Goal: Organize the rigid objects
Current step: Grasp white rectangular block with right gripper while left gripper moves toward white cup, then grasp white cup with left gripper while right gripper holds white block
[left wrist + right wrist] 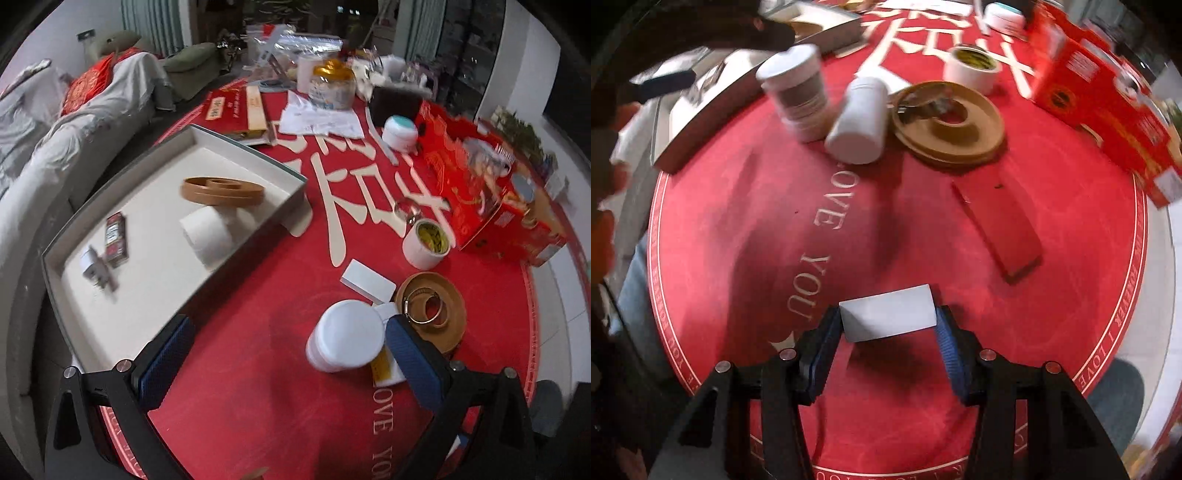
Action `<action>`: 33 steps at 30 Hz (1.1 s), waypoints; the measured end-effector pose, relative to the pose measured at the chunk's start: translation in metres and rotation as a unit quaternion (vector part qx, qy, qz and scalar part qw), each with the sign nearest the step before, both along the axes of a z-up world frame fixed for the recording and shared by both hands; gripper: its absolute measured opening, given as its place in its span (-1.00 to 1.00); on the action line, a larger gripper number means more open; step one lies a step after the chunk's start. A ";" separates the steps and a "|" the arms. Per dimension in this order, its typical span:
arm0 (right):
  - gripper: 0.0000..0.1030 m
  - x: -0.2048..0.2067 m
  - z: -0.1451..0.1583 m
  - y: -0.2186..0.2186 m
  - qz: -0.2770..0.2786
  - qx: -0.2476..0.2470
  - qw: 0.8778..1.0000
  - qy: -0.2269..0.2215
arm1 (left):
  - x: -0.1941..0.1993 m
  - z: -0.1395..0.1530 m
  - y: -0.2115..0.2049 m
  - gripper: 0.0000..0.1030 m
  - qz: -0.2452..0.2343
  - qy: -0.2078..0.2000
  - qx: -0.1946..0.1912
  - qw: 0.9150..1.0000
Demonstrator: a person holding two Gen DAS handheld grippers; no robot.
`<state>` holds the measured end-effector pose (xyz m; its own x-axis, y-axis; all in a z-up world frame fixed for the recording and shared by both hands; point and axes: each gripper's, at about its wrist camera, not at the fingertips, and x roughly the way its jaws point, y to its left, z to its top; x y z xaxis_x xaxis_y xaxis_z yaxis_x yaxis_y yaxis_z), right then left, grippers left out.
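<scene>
My right gripper [886, 328] is shut on a small white box [888, 314] and holds it just above the red table mat [849, 229]. My left gripper [290, 362] stands wide open over the mat. A white lidded jar [347, 334] sits close to its right pad and is not pressed. To the left lies a shallow white-lined tray [236, 147] with a brown ring [221, 190], a white paper roll [210, 229], a small dark red box [116, 236] and a white plug [92, 266]. In the right wrist view the jar [796, 88] stands beside a white bottle [858, 118] lying on its side.
A brown disc [430, 314] carries a metal clamp, with a white tape roll [426, 243] and another white box [367, 282] near it. A red carton [491, 195] lines the right side. A flat red case [997, 229] lies on the mat. Jars and papers crowd the far end.
</scene>
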<state>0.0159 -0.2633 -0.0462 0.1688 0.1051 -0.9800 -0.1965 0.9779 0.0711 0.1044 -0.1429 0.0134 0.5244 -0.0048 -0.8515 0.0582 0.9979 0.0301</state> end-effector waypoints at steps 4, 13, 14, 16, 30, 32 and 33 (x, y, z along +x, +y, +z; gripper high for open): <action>0.03 0.007 -0.001 -0.008 0.002 -0.006 1.000 -0.004 | 0.009 -0.016 -0.004 1.00 0.003 0.027 0.027 0.999; 0.02 -0.013 0.005 0.003 -0.009 -0.003 1.000 -0.009 | 0.003 -0.035 0.018 -0.17 0.018 0.088 -0.004 0.996; 0.02 -0.013 0.005 0.001 -0.014 -0.003 1.000 -0.010 | -0.001 -0.031 0.020 -0.17 0.019 0.082 -0.005 0.996; 0.02 -0.012 0.009 -0.006 -0.026 0.001 1.000 -0.013 | -0.010 -0.023 0.022 -0.17 0.021 0.069 -0.003 0.997; 0.02 -0.034 0.050 -0.005 -0.030 0.021 0.997 -0.068 | -0.075 0.033 0.031 -0.17 0.058 0.000 0.020 0.998; 0.02 -0.032 0.054 -0.001 -0.029 0.023 0.997 -0.074 | -0.082 0.035 0.033 -0.17 0.059 -0.001 0.021 0.998; 0.02 -0.031 0.054 0.000 -0.029 0.024 0.996 -0.078 | -0.084 0.035 0.034 -0.17 0.060 -0.001 0.020 0.998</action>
